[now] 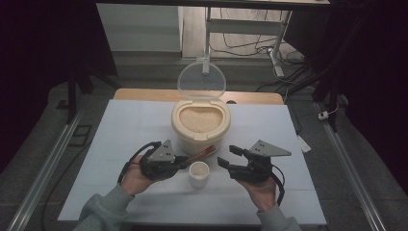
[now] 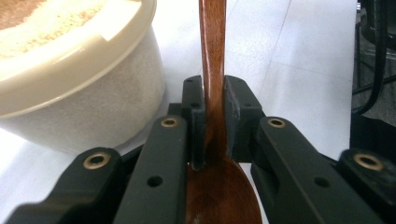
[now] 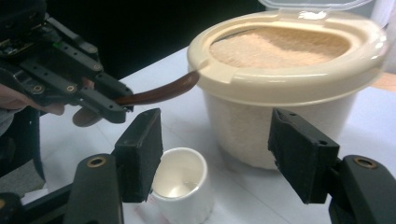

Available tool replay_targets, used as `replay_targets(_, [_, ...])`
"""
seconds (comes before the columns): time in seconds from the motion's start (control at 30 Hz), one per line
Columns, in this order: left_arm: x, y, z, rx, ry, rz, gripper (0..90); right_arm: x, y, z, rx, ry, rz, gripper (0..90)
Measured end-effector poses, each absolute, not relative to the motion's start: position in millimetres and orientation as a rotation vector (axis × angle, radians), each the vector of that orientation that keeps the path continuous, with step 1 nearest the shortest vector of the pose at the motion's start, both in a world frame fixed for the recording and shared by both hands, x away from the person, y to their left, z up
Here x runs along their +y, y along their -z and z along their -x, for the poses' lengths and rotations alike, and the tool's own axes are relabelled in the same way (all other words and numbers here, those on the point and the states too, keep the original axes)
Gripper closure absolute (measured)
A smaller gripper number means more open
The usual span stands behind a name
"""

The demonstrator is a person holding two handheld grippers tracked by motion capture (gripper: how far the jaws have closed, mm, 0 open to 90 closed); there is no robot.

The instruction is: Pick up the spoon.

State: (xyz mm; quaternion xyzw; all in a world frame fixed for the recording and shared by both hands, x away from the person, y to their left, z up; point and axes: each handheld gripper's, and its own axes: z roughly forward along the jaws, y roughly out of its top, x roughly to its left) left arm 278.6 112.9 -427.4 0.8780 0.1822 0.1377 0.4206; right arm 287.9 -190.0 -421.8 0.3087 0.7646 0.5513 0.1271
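Wooden spoon (image 2: 213, 93) sits pinched at its neck between the left gripper (image 2: 214, 109) jaws, handle pointing past them toward the rice tub (image 3: 285, 74) for scooping; right gripper (image 3: 219, 149) jaws are spread wide, with the white cup (image 3: 180, 182) just below them

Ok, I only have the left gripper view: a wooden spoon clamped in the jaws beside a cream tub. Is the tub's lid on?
Observer: No, the clear lid stands hinged open behind the tub.
Operator: Anything nearby to fill?
Observer: A small white cup stands on the table just in front of the tub.
Operator: And the other hand?
Observer: The right gripper is open and holds nothing, just right of the cup.
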Motion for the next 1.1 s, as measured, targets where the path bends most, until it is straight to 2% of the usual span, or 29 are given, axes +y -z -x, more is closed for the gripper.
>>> replay_targets(0.3, [103.1, 430.4, -275.0, 0.449, -0.372, -2.18, 78.6, -169.3, 429.3, -285.8, 2.238, -1.687, -0.919, 33.9])
replay_targets(0.67, [94.0, 431.8, -269.5, 0.425, -0.381, -2.167, 78.6, -158.3, 432.5, -284.1, 2.232, -1.715, -0.951, 37.9])
replay_targets(0.87, [89.6, 432.5, -267.8, 0.41, -0.383, -2.168, 78.6, -155.8, 433.4, -283.0, 2.224, -1.741, -0.948, 43.5])
replay_targets(1.1, [84.6, 433.4, -264.8, 0.391, -0.401, -2.185, 78.7, -153.8, 433.6, -281.3, 2.185, -1.805, -0.96, 56.0])
